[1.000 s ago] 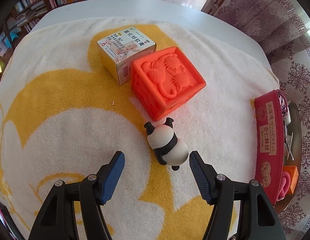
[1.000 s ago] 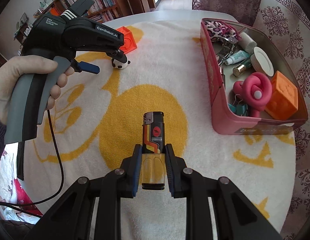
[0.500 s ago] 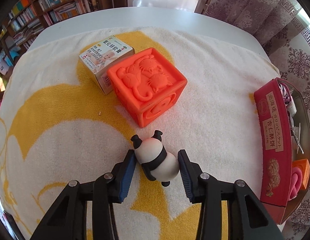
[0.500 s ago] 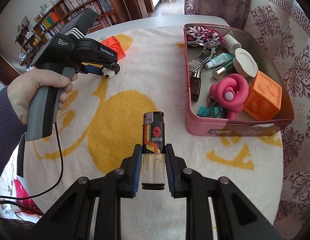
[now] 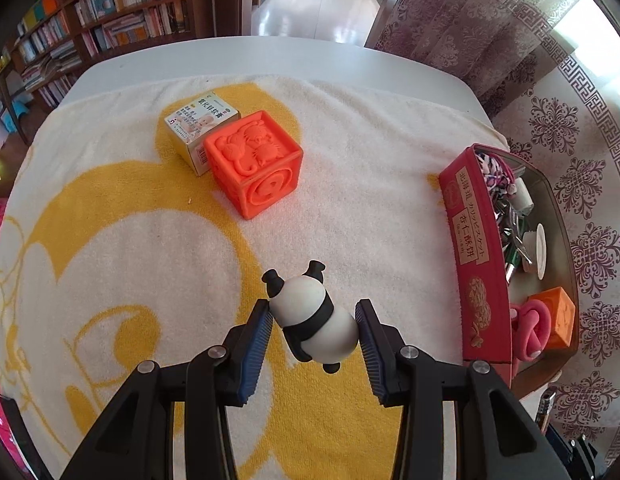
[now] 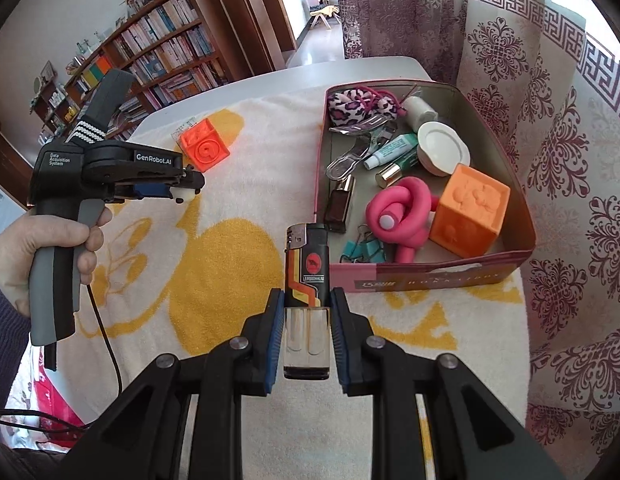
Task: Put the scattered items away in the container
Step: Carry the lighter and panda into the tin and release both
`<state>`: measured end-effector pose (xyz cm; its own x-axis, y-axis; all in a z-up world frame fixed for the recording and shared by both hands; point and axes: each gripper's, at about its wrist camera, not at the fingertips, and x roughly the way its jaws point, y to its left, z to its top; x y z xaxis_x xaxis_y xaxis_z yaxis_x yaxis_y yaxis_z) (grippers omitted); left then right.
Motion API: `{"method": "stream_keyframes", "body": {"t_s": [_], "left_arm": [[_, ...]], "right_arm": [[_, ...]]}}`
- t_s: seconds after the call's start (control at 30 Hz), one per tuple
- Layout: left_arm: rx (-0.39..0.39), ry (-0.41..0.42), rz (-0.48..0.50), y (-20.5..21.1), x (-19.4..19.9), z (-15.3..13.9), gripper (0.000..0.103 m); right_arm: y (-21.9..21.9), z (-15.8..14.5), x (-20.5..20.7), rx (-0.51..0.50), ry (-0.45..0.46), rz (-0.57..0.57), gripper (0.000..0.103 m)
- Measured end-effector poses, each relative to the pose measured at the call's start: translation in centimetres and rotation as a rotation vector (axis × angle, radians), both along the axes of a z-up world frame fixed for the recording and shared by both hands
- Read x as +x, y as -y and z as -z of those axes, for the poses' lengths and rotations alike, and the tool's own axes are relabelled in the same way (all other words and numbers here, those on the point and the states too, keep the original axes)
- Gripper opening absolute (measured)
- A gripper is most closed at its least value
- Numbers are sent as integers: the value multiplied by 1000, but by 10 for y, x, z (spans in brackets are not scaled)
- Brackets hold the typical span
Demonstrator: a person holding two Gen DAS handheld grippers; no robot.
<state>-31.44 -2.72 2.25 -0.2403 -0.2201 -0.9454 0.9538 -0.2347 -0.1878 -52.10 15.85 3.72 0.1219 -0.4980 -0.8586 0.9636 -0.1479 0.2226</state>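
A: State the condition of each tool.

B: The left tool (image 5: 314,324) is clamped on the small black-and-white panda figurine (image 5: 312,320), pads against both flanks, above the yellow-and-white towel (image 5: 130,240) on the worktop. The right tool (image 6: 306,320) grips the black-and-orange lighter with a clear tank (image 6: 307,296), upright between the pads.

A: Where is the container?

B: The red rectangular biscuit tin (image 6: 430,276) lies ahead and right of the right tool, and right of the left tool.

A: Procedure for the step in hand?

B: Carry each item over the tin wall, lower it into a free gap, then release. Keep the two tools apart on approach.

A: Legible markings?

B: The left handle reads "GenRobot.AI" and "Data Acquisition System". The tin wall carries Chinese and Japanese characters. The orange embossed foam cube (image 5: 254,168) and the printed medicine carton (image 5: 200,124) beyond the left tool remain to be collected.
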Motion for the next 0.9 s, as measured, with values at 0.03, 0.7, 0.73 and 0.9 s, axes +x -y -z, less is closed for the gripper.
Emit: {"method": "stream_keyframes", "body": {"t_s": [0.03, 0.7, 0.73, 0.9], "left_arm": [[-3, -9, 9, -10, -7, -4, 45], [-22, -29, 88, -72, -50, -36, 45], [-21, -30, 88, -73, -51, -36, 45], [-23, -42, 107, -77, -66, -40, 45]], "right_arm": [[0, -2, -6, -9, -1, 14, 25], [79, 13, -70, -65, 117, 66, 26], [75, 13, -71, -67, 122, 69, 28], [41, 11, -81, -72, 134, 103, 47]]}}
